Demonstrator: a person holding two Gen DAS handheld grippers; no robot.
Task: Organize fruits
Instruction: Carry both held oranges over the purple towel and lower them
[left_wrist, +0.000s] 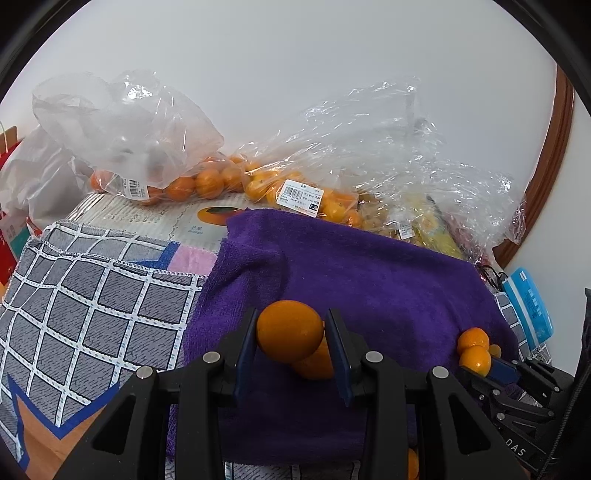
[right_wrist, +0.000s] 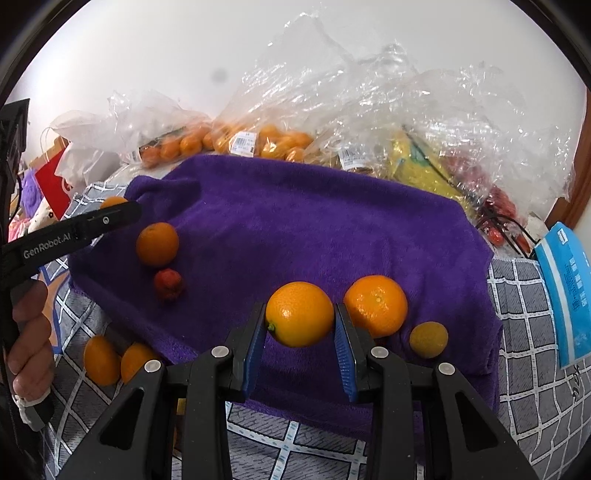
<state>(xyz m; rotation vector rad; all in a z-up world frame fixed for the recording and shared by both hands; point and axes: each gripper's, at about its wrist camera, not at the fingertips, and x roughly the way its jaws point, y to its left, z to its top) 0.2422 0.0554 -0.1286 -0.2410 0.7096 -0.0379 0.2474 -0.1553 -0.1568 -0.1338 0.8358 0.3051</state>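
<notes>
My left gripper (left_wrist: 291, 339) is shut on an orange (left_wrist: 290, 330) above the purple towel (left_wrist: 369, 269); a second orange (left_wrist: 316, 363) lies just behind it on the towel. My right gripper (right_wrist: 300, 325) is shut on an orange (right_wrist: 300, 314) over the towel's (right_wrist: 295, 221) near edge. Next to it lie a bigger orange (right_wrist: 376, 304) and a small yellowish fruit (right_wrist: 428, 339). At the towel's left lie an orange (right_wrist: 157, 243) and a red fruit (right_wrist: 168, 284). The left gripper (right_wrist: 122, 210) shows at left in the right wrist view.
Clear plastic bags of oranges (left_wrist: 207, 181) and other fruit (right_wrist: 424, 162) line the back by the wall. A grey checked cloth (left_wrist: 92, 295) covers the table. Two oranges (right_wrist: 101, 360) lie on it off the towel. A blue packet (right_wrist: 565, 291) lies at right.
</notes>
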